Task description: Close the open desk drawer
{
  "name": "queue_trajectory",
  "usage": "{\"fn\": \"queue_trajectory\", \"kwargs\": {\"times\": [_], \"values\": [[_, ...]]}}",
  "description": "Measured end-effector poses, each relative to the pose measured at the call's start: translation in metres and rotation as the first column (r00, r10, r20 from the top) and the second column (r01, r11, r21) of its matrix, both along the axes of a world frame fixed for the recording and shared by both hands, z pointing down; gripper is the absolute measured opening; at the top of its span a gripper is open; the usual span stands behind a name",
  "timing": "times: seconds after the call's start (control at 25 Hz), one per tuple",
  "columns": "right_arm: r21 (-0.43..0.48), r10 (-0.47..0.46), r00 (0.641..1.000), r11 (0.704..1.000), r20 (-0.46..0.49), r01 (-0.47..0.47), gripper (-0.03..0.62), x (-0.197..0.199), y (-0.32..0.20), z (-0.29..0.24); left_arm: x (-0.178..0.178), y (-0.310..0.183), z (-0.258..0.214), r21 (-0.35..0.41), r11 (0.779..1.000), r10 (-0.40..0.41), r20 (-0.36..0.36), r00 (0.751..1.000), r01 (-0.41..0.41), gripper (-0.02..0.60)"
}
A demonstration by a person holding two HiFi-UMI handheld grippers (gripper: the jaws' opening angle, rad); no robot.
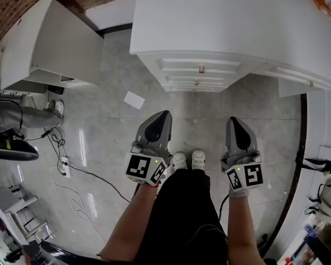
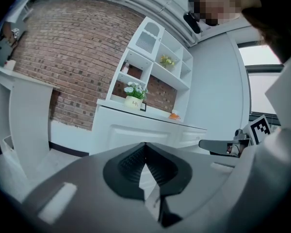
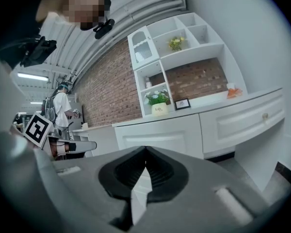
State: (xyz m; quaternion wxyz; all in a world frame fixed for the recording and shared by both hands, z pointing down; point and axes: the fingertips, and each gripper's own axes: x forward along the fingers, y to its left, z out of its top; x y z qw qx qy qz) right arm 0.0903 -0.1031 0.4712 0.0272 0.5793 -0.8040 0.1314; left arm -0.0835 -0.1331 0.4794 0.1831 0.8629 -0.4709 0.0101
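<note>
A white desk (image 1: 231, 21) stands ahead of me, with a stack of knobbed drawers (image 1: 201, 69) in its front. Further right, a drawer front with a knob (image 1: 310, 83) seems to stick out a little from the desk; the same front (image 3: 247, 120) is in the right gripper view. My left gripper (image 1: 164, 115) and right gripper (image 1: 233, 120) hang side by side above the floor, well short of the desk. The jaws of each (image 2: 145, 145) (image 3: 145, 149) meet at the tips with nothing between them.
A white cabinet (image 1: 55, 43) stands at the left and a sheet of paper (image 1: 134, 99) lies on the grey floor. Cables and a power strip (image 1: 64, 168) trail at the left. My shoes (image 1: 188, 160) are between the grippers. A shelf unit with a flower pot (image 2: 133, 101) sits on the desk.
</note>
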Motion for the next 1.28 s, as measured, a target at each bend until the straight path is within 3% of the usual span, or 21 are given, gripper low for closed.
{"fn": "queue_trajectory", "kwargs": {"times": [0.4, 0.8, 1.28], "values": [[0.022, -0.022, 0.999, 1.000, -0.023, 0.022, 0.000, 0.016, 0.000, -0.046, 0.006, 0.005, -0.047, 0.045, 0.999, 0.025, 0.014, 1.000, -0.026, 0.002], [0.069, -0.039, 0.998, 0.997, -0.058, 0.043, 0.000, 0.028, 0.009, -0.107, 0.000, 0.011, -0.110, 0.093, 0.996, -0.012, 0.025, 1.000, 0.010, 0.002], [0.102, -0.067, 0.996, 0.992, -0.060, 0.073, 0.000, 0.038, 0.018, -0.175, 0.004, 0.026, -0.180, 0.144, 0.990, -0.002, 0.033, 0.999, -0.003, 0.002]]}}
